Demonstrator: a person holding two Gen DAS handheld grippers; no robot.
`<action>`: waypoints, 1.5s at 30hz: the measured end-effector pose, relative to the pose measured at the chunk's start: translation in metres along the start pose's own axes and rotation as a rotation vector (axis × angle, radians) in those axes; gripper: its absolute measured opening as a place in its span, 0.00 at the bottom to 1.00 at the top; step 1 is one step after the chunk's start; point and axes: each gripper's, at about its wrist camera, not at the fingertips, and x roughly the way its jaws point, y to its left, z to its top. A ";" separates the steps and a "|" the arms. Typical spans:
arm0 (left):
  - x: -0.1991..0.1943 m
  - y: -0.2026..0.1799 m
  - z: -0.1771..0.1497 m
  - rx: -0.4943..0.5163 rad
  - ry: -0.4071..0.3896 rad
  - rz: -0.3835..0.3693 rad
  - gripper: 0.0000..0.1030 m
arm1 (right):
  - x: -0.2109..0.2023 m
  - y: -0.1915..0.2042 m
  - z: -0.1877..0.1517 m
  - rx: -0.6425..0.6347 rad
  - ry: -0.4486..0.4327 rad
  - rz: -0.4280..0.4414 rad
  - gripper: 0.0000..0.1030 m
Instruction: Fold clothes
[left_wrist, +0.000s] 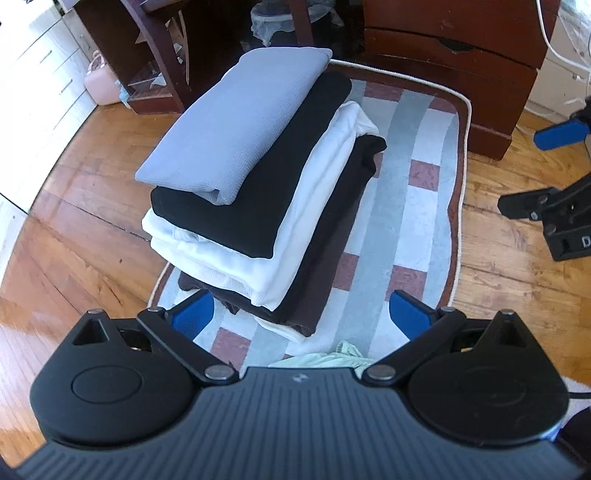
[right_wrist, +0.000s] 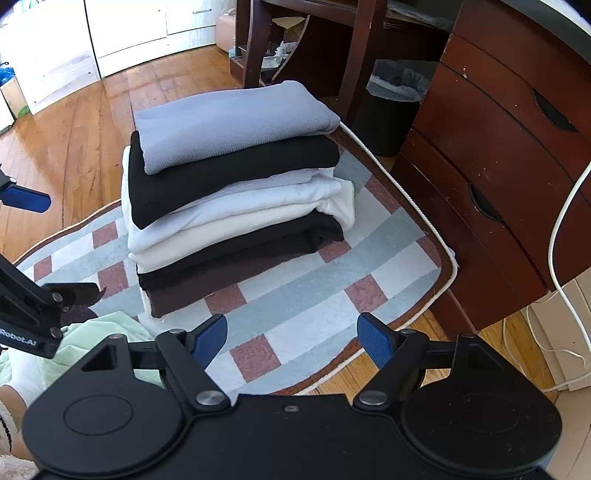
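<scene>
A stack of folded clothes (left_wrist: 258, 177) (right_wrist: 232, 184) sits on a checked rug (left_wrist: 402, 206) (right_wrist: 314, 288). Its top piece is light grey-blue (left_wrist: 236, 122) (right_wrist: 229, 122), with black, white, cream and dark brown pieces under it. A pale green garment (left_wrist: 332, 358) (right_wrist: 103, 332) lies loose at the rug's near edge. My left gripper (left_wrist: 303, 317) hangs open above the rug, near the stack's front corner, holding nothing. My right gripper (right_wrist: 291, 339) is open too, over the rug in front of the stack. In the left wrist view the right gripper (left_wrist: 532, 170) shows at the far right.
A dark wooden desk with drawers (right_wrist: 517, 155) (left_wrist: 450, 55) stands behind and right of the rug. A lined bin (right_wrist: 395, 103) sits under it. White cabinets (left_wrist: 33, 92) and a pink container (left_wrist: 99, 81) stand at the left. A white cable (right_wrist: 557, 236) hangs by the drawers. The floor is wood.
</scene>
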 end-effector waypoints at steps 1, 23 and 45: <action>-0.001 0.001 0.000 -0.008 -0.003 -0.006 1.00 | -0.001 0.000 0.000 -0.001 -0.001 -0.001 0.79; -0.012 0.001 -0.006 0.016 -0.045 0.037 1.00 | -0.003 0.004 0.000 -0.032 -0.004 -0.007 0.79; -0.019 0.004 -0.007 -0.002 -0.047 0.053 1.00 | -0.008 0.011 -0.003 -0.057 0.006 -0.007 0.79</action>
